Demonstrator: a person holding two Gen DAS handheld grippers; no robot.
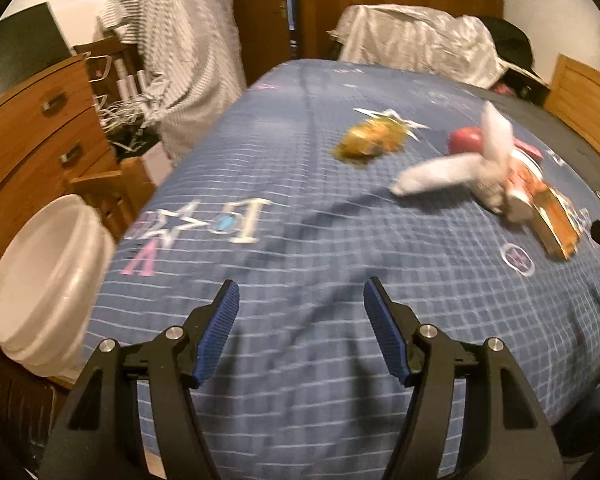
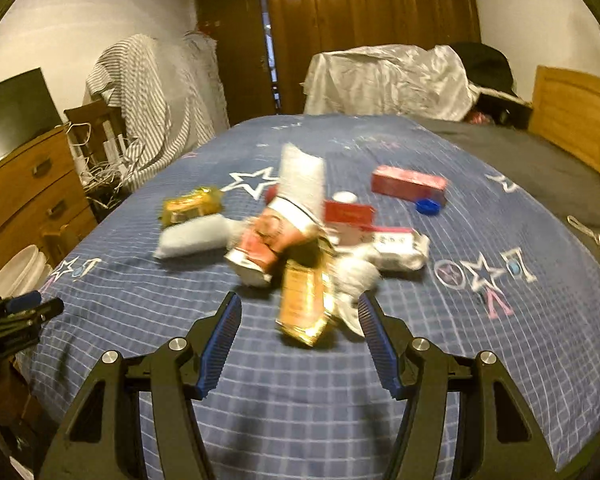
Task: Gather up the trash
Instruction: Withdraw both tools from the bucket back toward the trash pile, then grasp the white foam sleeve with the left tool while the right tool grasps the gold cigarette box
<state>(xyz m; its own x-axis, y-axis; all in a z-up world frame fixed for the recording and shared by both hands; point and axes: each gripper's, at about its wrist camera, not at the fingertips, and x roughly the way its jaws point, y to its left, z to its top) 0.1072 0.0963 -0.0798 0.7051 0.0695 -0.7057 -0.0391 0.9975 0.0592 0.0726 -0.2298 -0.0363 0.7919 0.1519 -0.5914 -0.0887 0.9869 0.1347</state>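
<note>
I held the right gripper (image 2: 300, 340) with jaws apart and empty just short of the trash pile (image 2: 296, 240) on the blue bedspread (image 2: 480, 340), its gold wrapper (image 2: 304, 304) nearest, while the left gripper (image 1: 302, 332), likewise parted, hovered left of it beside the white bucket (image 1: 40, 280).

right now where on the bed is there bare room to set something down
Bare bedspread lies along the near edge, between the right gripper and the trash pile. The left side, toward the white bucket, is also free. The middle is crowded with wrappers, and a red box and blue cap lie behind them.
</note>
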